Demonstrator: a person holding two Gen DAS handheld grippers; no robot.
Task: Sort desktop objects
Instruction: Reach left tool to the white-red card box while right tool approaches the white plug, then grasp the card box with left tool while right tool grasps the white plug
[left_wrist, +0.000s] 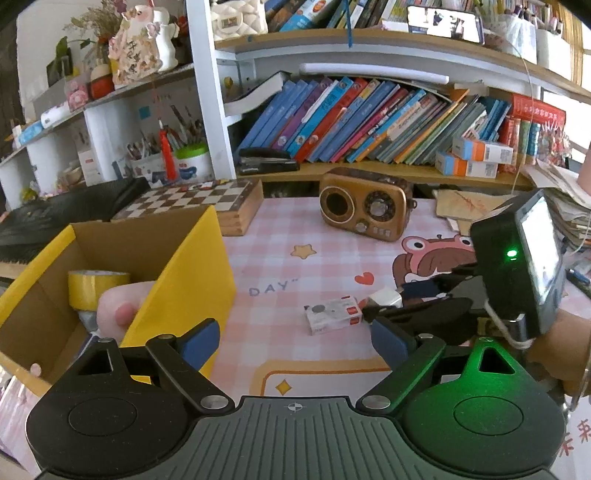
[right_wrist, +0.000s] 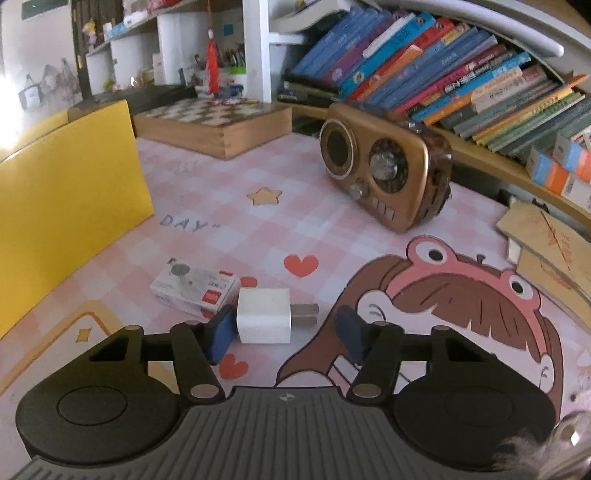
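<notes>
Your left gripper (left_wrist: 294, 338) hangs with its fingers spread wide and nothing between them. Its left finger sits just beside the yellow wall of the box (left_wrist: 184, 277), and the open mat (left_wrist: 295, 229) lies ahead of it.

Your right gripper (right_wrist: 285, 332) is low over the mat with the charger (right_wrist: 264, 314) between its fingers. The left pad touches the charger's white side. The right pad stands apart from the prongs, so the fingers are not yet pinching it. The staple box (right_wrist: 195, 286) lies touching or just beside the charger's far left corner.

For room to move, there is bare mat between the box wall on the left and the radio (right_wrist: 384, 173) at the back right. The chessboard (right_wrist: 218, 125) bounds the far edge.

By count there is one charger, one staple box, one radio, one chessboard and one tape roll (left_wrist: 96, 288), which is inside the box.
</notes>
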